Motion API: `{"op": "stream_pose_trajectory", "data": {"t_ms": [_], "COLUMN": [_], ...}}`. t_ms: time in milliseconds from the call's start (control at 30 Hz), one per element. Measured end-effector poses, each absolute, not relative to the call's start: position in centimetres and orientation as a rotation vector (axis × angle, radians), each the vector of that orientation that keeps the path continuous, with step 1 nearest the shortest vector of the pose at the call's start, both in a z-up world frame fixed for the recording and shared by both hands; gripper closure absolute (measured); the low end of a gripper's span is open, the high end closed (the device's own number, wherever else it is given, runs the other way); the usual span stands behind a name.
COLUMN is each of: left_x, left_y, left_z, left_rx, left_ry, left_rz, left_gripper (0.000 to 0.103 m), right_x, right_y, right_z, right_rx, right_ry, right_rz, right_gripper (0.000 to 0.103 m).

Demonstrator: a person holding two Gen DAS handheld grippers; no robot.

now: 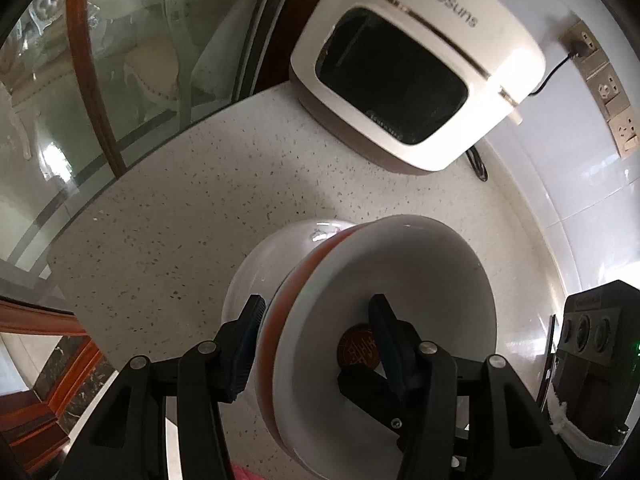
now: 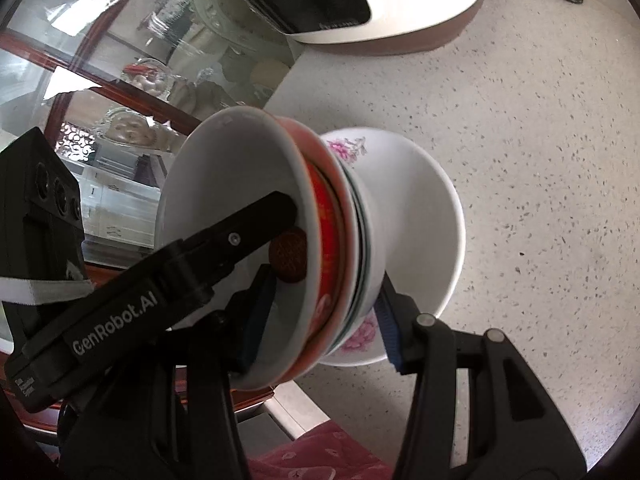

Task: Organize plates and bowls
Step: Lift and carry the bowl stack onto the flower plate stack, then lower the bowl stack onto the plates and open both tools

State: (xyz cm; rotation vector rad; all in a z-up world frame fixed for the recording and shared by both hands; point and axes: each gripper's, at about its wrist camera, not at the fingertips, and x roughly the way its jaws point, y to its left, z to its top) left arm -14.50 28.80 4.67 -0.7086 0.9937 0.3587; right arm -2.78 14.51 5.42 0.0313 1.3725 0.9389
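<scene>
In the left wrist view, the left gripper (image 1: 316, 332) is clamped across a stack of bowls (image 1: 384, 280) held on edge above the speckled surface (image 1: 168, 220). One pad presses the outer wall, the other sits inside the innermost white bowl near its round brown mark (image 1: 358, 346). An orange-banded bowl (image 1: 280, 304) is nested behind it. A white cooker (image 1: 416, 64) stands further back, its cord (image 1: 476, 164) trailing on the surface. The bowls are only nested, so a tilt or a slack squeeze could let one slide out and break.

In the right wrist view, the right gripper (image 2: 324, 312) is clamped on the same stack (image 2: 240, 184), one pad inside the white bowl, the other against the flowered bowl (image 2: 412, 208) behind. The left gripper's finger (image 2: 224, 240) reaches into the same bowl. With both grippers gripping one stack, uneven pulls could pry the bowls apart or chip a rim. The surface edge and a glass cabinet (image 2: 100, 60) lie near, so a dropped bowl might roll off.
</scene>
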Motion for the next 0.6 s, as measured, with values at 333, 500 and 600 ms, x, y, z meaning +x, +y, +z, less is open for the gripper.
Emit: {"op": "stream_pose_trajectory", "data": {"t_ms": [333, 500, 600], "left_x": [-13.2, -13.6, -13.6], "left_y": [28.3, 28.9, 28.5], "left_z": [5.3, 5.8, 6.1], "left_rx": [-0.602, -0.612, -0.579], "left_ry": [0.974, 0.914, 0.868], "left_rz": [0.351, 0.345, 0.348], "left_gripper": [0.044, 0.032, 0.02], "right_x": [-2.0, -2.5, -3.1], "right_y": [16.5, 16.8, 16.5], "right_z": [6.1, 7.9, 8.9], "right_rx": [-0.013, -0.061, -0.095], "right_ry": [1.35, 1.246, 1.174], "right_rz": [0.902, 0.914, 0.926], "right_gripper": [0.046, 0.036, 0.03]}}
